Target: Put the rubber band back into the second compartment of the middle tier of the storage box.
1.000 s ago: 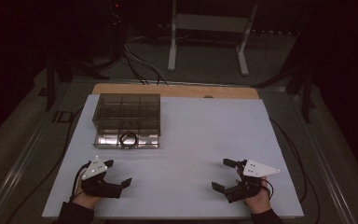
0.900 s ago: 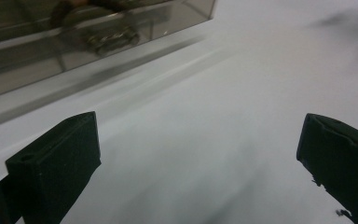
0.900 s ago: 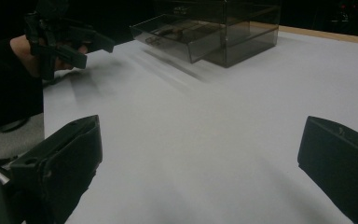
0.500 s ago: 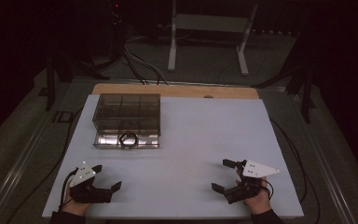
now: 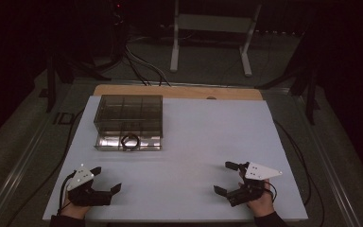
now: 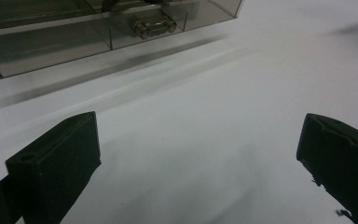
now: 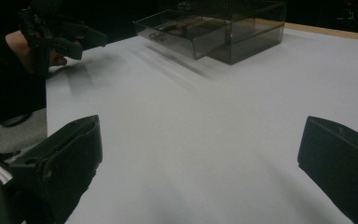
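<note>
High view: your left tongs (image 5: 108,178) sit at 7 o'clock on the white worktop (image 5: 194,142), jaws wide and empty. Your right tongs (image 5: 227,178) sit at 5 o'clock, likewise wide and empty. The smoked organizer box (image 5: 128,115) stands at 11 o'clock, its drawer (image 5: 108,143) pulled out, holding a dark ring (image 5: 130,140).

Left gripper view: box at 11 o'clock, well apart.

Right gripper view: box at 12 o'clock, well apart.

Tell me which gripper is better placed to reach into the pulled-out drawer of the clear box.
Left. The left gripper sits on the same side as the open drawer, open and facing it. The right gripper is farther across the table.
</note>
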Motion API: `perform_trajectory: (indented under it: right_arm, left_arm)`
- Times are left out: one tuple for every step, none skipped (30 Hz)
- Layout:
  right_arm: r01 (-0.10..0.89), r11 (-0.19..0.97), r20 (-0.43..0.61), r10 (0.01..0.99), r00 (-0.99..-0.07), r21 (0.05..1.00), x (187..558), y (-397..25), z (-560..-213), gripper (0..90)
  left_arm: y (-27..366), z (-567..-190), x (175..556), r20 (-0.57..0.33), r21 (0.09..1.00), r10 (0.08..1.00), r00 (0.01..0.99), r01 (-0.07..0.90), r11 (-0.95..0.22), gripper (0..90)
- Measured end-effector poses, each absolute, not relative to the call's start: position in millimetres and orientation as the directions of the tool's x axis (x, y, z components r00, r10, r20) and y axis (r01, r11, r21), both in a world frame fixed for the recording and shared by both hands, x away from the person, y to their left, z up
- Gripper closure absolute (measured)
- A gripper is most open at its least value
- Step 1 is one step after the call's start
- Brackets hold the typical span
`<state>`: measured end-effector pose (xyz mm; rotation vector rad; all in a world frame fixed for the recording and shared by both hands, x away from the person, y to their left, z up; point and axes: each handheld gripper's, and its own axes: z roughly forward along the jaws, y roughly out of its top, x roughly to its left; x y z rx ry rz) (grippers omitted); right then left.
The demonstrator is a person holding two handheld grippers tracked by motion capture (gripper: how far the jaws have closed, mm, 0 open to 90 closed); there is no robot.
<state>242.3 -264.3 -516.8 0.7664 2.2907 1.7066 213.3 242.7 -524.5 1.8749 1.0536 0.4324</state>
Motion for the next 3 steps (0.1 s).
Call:
perform_trajectory:
  right_arm:
    - [0.295, 0.204, 0.158, 0.504, -0.849, 0.933, 242.4, -264.4, -517.0, 0.0]
    - [0.295, 0.205, 0.157, 0.504, -0.849, 0.933, 242.3, -264.3, -516.9, 0.0]
    - [0.293, 0.206, 0.155, 0.505, -0.849, 0.934, 242.1, -264.4, -516.7, 0.0]
  left_arm:
    - [242.7, -524.3, 213.3, -0.124, 0.845, 0.81, 0.573, 0.488, -0.216, 0.3]
    - [242.8, -523.7, 213.2, -0.121, 0.845, 0.81, 0.573, 0.489, -0.219, 0.3]
    - [242.5, -523.1, 213.0, -0.12, 0.846, 0.811, 0.573, 0.486, -0.218, 0.3]
